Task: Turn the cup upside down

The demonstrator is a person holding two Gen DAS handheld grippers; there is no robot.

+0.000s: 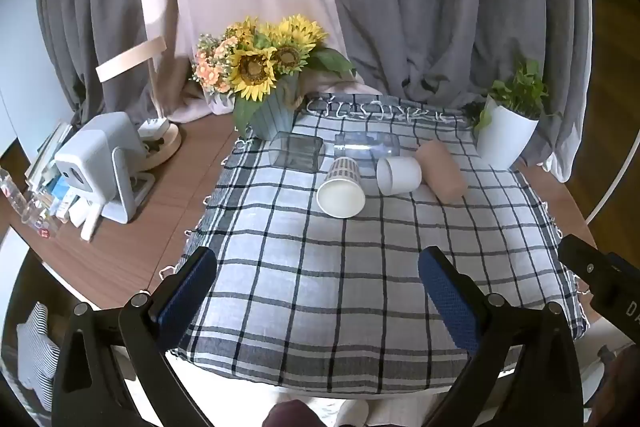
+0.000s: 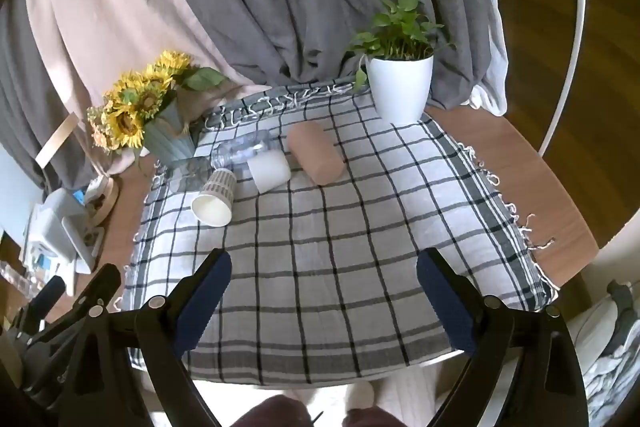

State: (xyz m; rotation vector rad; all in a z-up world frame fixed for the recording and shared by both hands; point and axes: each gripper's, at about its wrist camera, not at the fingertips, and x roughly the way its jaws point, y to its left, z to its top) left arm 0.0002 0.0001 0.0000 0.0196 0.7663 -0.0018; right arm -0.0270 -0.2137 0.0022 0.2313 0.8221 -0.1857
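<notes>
Approach step, nothing grasped. Left gripper (image 1: 318, 291) and right gripper (image 2: 324, 293) spread, empty, near edge. Cups lying far: paper cup (image 1: 341, 187), white cup (image 1: 399, 174). Next: reach, pinch one, stand mouth-down.

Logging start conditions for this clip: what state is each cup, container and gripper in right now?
patterned paper cup: on its side, mouth toward camera.
white cup: on its side.
pink cup: on its side.
square clear cup: on its side.
round clear cup: on its side.
left gripper: open, empty, above the checked cloth.
right gripper: open, empty.
white plant pot: upright.
</notes>
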